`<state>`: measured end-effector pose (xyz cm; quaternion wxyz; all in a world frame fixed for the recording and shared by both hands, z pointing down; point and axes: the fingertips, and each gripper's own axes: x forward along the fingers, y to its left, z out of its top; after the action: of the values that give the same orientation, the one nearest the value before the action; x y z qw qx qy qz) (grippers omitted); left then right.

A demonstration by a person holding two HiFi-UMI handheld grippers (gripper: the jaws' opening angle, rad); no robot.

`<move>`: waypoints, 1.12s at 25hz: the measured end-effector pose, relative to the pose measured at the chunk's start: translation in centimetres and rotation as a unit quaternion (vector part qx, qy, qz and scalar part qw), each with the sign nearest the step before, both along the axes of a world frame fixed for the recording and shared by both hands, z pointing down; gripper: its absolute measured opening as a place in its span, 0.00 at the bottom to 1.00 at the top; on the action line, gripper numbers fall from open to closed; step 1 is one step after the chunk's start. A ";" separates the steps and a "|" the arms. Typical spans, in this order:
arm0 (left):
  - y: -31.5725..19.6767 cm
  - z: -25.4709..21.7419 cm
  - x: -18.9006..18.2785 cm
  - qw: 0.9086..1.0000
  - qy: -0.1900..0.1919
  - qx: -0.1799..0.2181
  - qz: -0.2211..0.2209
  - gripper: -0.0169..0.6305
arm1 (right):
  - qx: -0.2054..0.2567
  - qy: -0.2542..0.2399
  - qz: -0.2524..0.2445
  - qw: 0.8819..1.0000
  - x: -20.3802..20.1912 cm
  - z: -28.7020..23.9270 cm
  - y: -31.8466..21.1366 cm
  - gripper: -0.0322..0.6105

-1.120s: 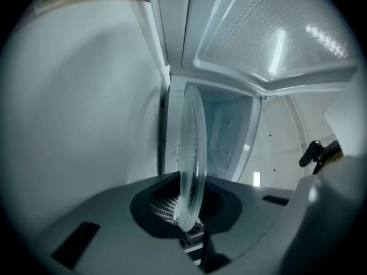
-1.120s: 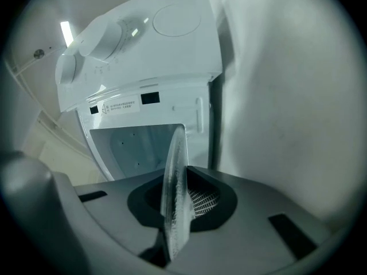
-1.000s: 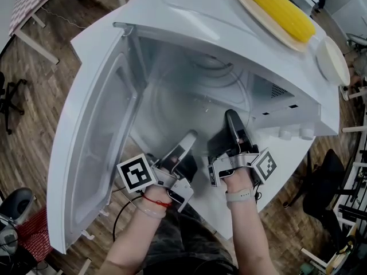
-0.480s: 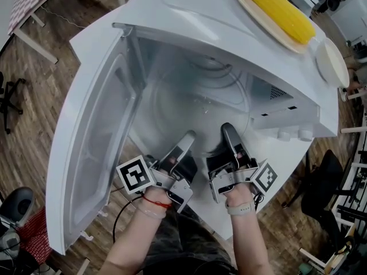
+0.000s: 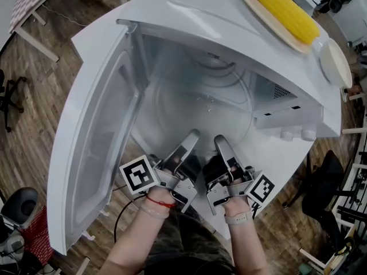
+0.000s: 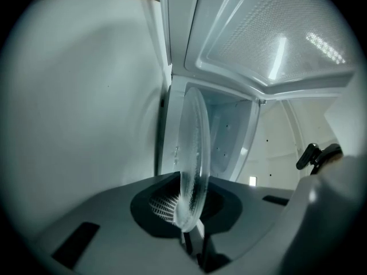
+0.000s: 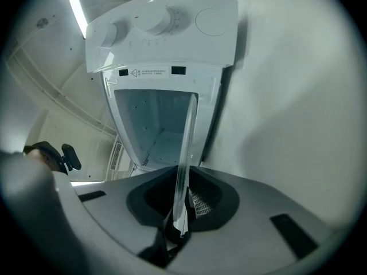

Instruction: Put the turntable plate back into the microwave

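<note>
The clear glass turntable plate (image 5: 198, 105) spans the open mouth of the white microwave (image 5: 189, 22), its far part inside the cavity. My left gripper (image 5: 189, 139) is shut on the plate's near rim, and my right gripper (image 5: 221, 143) is shut on the same rim just to its right. In the left gripper view the plate (image 6: 192, 148) stands edge-on between the jaws of the left gripper (image 6: 189, 213). The right gripper view shows the plate (image 7: 186, 148) as a thin edge pinched in the right gripper (image 7: 180, 213), with the cavity behind it.
The microwave door (image 5: 94, 136) hangs wide open at the left. On the microwave's top lie a tray with a yellow corn cob (image 5: 281, 7) and a white dish (image 5: 335, 62). The control knobs (image 5: 293, 134) are at the right. Office chairs stand on the wooden floor (image 5: 34, 90).
My right gripper has slid left and back along the plate's rim and now sits close beside the left gripper. The left gripper has barely moved.
</note>
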<state>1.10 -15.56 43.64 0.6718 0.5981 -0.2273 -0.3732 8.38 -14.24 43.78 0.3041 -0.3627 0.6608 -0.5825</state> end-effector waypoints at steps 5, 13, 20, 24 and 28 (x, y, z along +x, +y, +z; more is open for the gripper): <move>-0.5 -0.3 -0.3 1.000 0.003 0.003 -0.012 0.08 | 0.018 0.001 -0.009 1.000 -0.1 -0.6 -0.8 0.14; -2.2 -0.4 0.1 1.000 0.008 0.004 -0.011 0.08 | 0.006 -0.038 0.012 0.999 0.3 -0.7 -2.6 0.14; -2.9 -0.7 0.4 1.000 0.002 0.018 -0.016 0.08 | 0.002 -0.044 0.022 0.999 0.7 -0.5 -3.6 0.14; -2.9 -0.6 0.4 1.000 -0.003 0.016 -0.019 0.09 | 0.002 -0.051 0.024 0.998 0.8 -0.6 -4.2 0.14; -2.9 -0.6 0.4 1.000 -0.004 0.017 -0.019 0.09 | 0.001 -0.055 0.027 0.998 0.8 -0.5 -4.4 0.14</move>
<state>1.51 -18.44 43.04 0.6536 0.6065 -0.2346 -0.3872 9.17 -18.60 43.29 0.3556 -0.3473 0.6340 -0.5924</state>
